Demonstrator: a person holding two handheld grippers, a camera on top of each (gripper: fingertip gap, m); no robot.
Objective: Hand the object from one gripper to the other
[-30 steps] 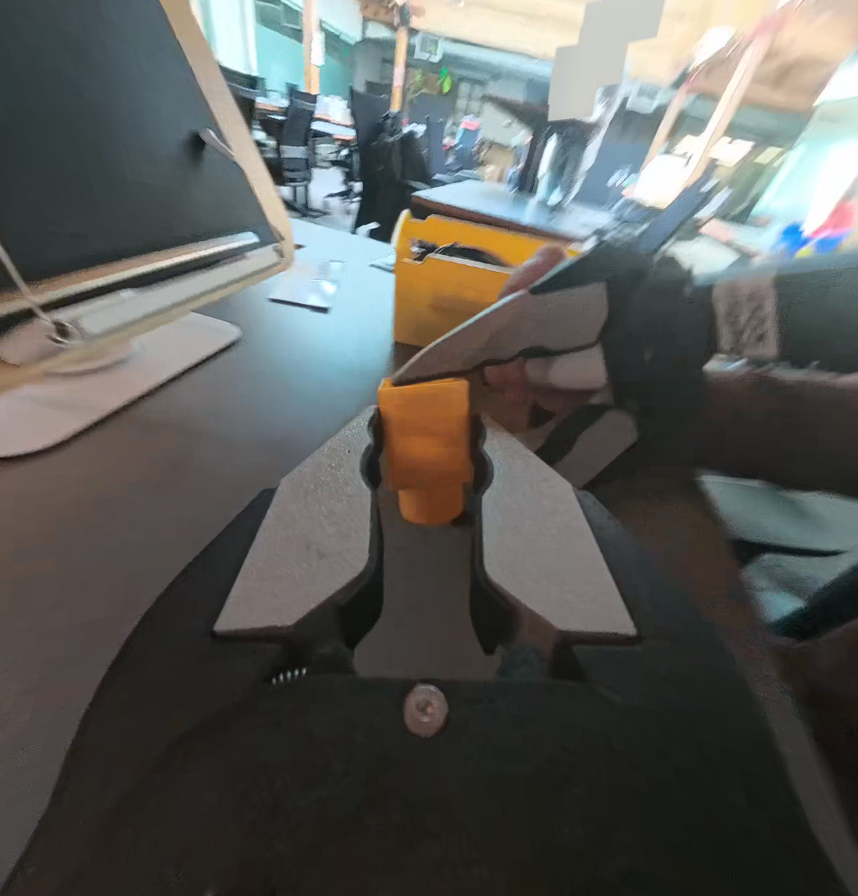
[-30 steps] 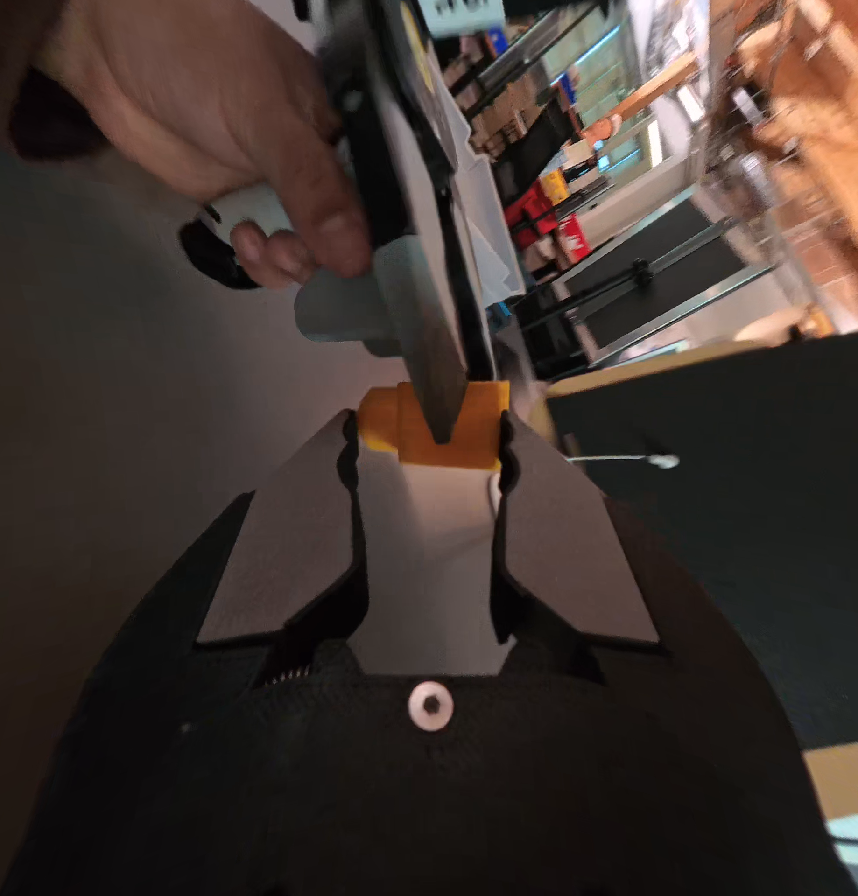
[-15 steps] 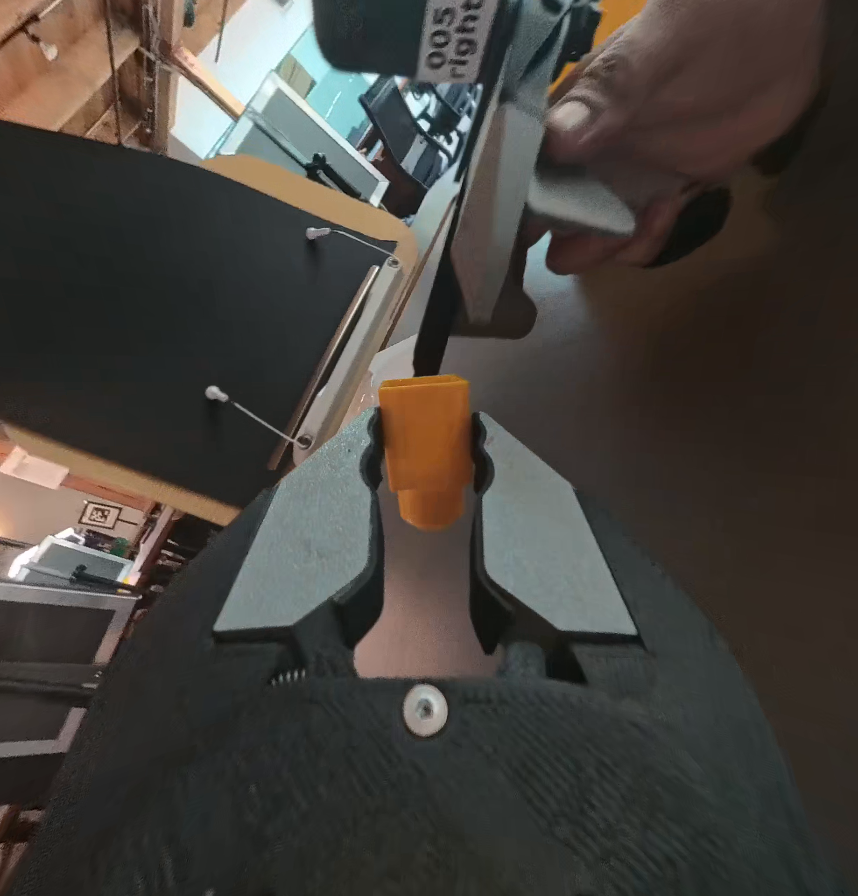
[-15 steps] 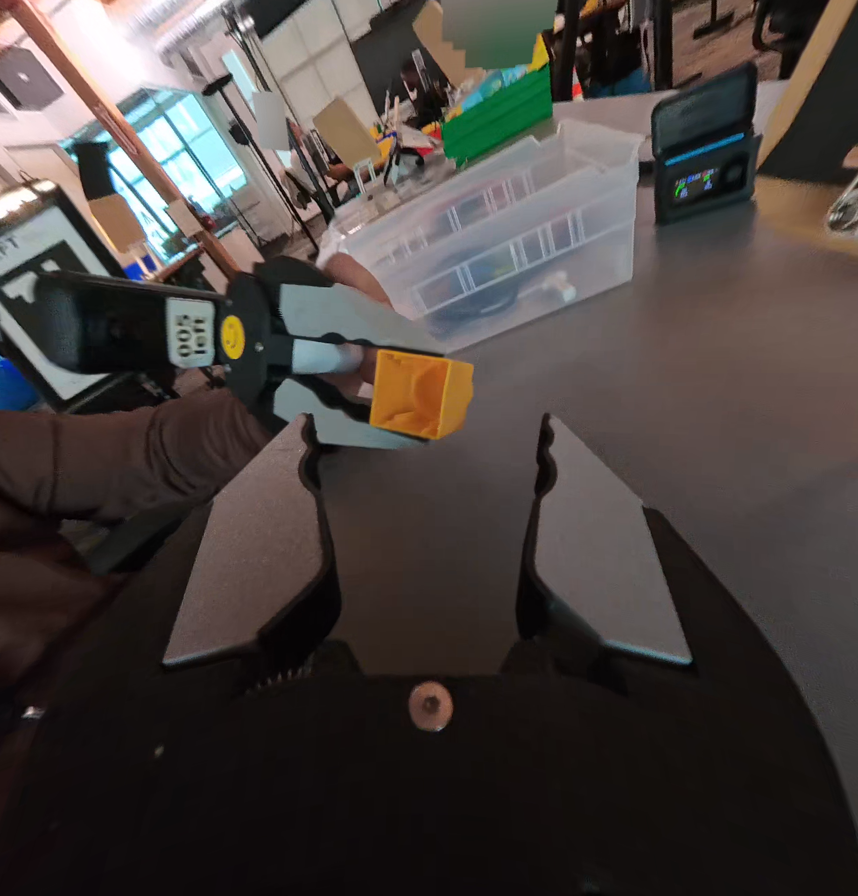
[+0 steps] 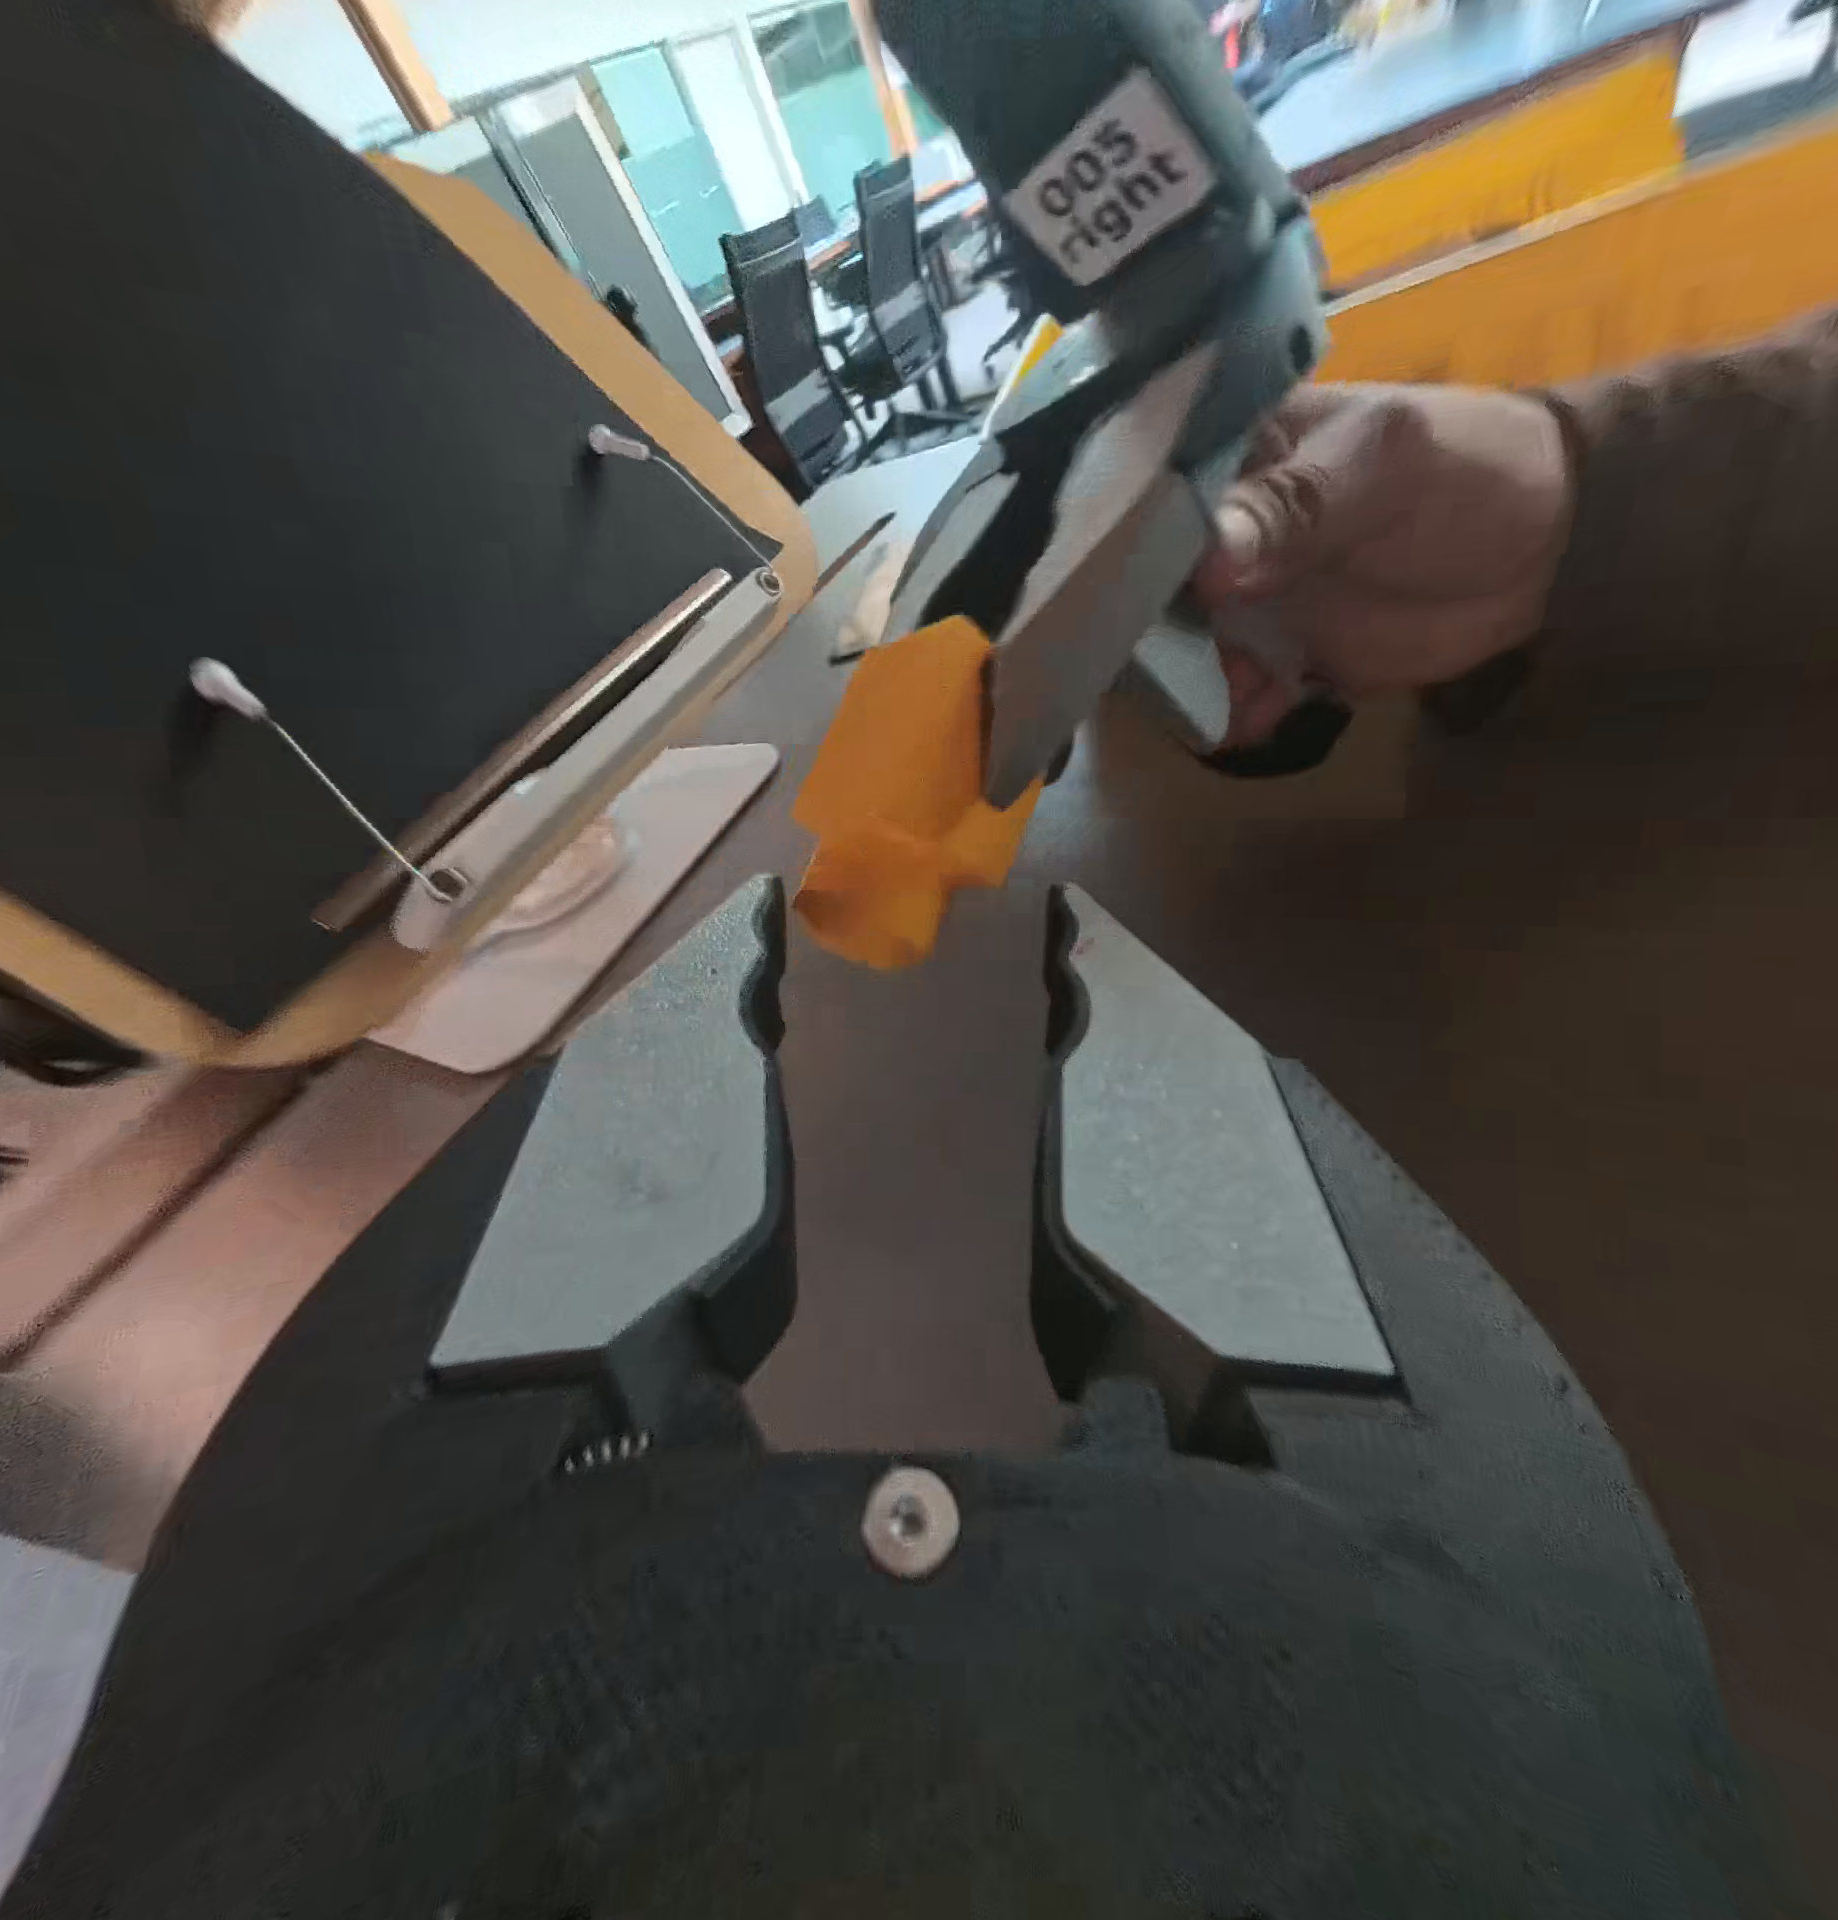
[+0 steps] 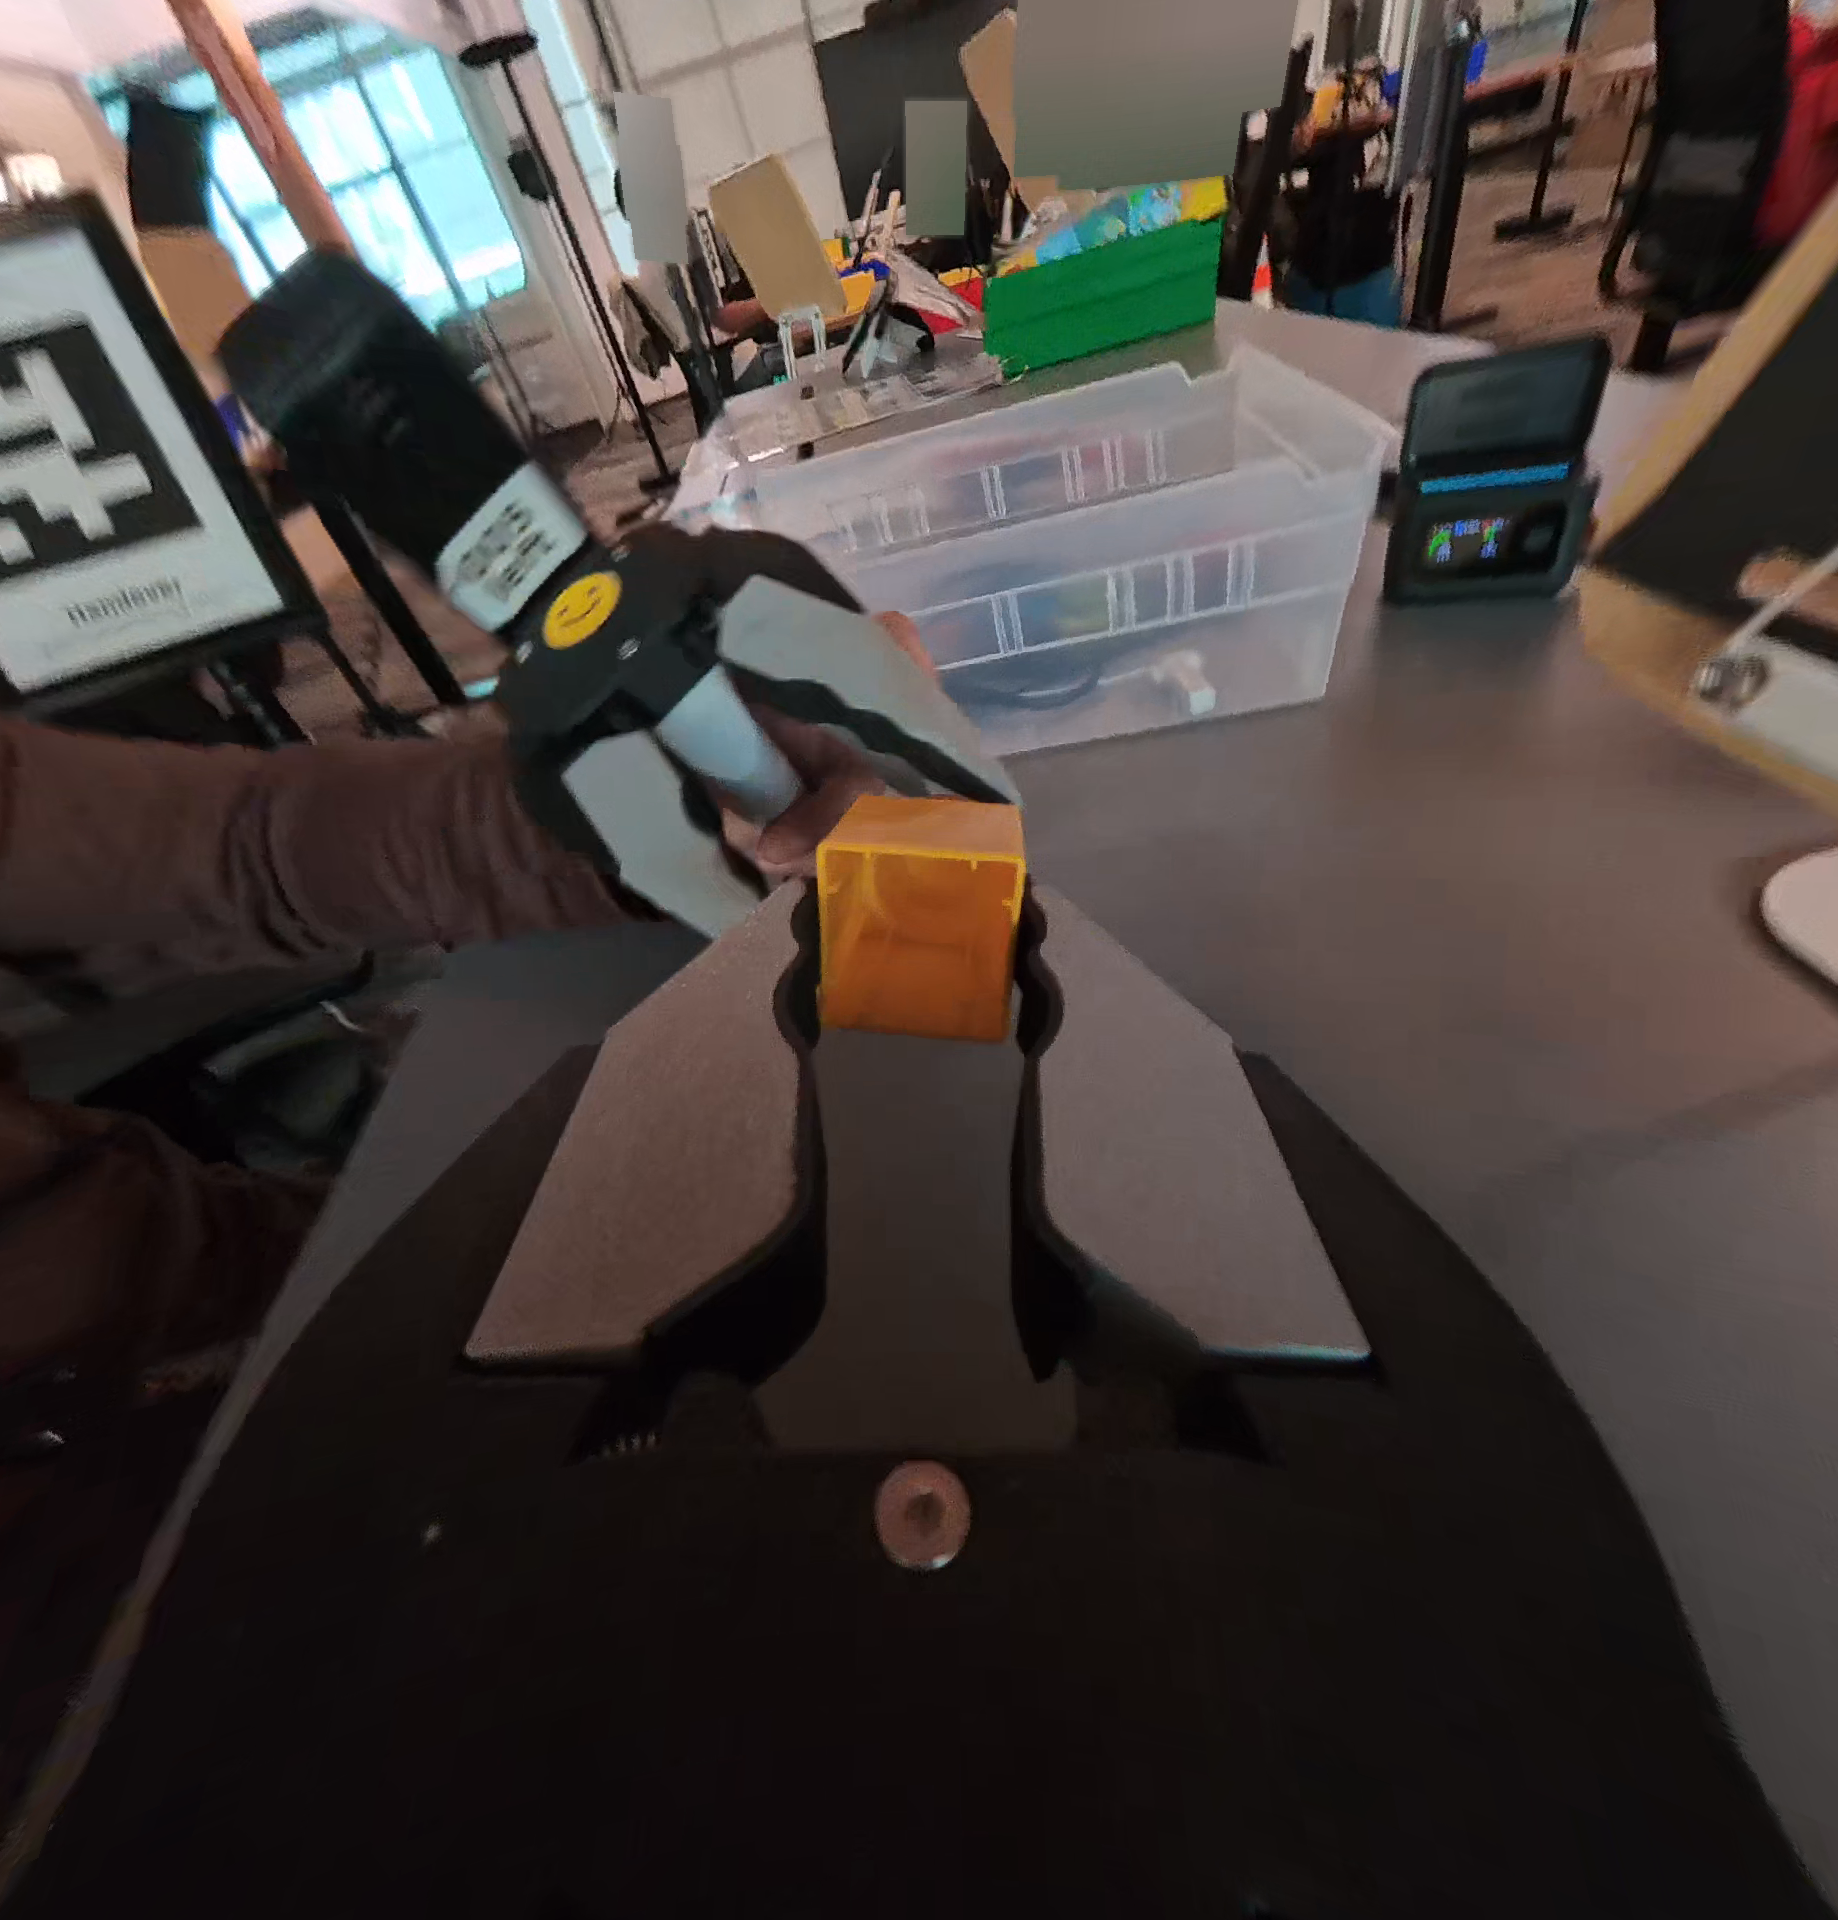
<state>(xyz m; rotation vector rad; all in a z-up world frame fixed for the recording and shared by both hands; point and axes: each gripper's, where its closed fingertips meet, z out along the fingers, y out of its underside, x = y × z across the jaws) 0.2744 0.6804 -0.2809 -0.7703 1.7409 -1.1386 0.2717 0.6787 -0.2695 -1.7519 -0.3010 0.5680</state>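
Left wrist view first: our left claw (image 5: 915, 935) is spread wide with nothing between its fingers. The orange block (image 5: 910, 795) sits just past the tips, up and slightly left of centre, pinched by the right claw (image 5: 1008, 727) coming in from the upper right. The block looks tilted here, and there's motion blur, so we can't say whether it brushes our left fingertip. What worries us: if the left claw swings back through that gap, it could clip the block's lower stub and twist it out of the other grip, and the dark worktop (image 5: 1414, 1039) is well below.

Right wrist view: the right claw (image 6: 920, 966) is clamped on the block (image 6: 920, 935), which sits right at the fingertips, hollow open side facing the camera. The left claw (image 6: 790, 727) is just behind it on the left, fingers apart. The hold is only at the very tips, so we reckon a jolt could lever the block loose. It's hollow, so squeezing harder might flex its walls.
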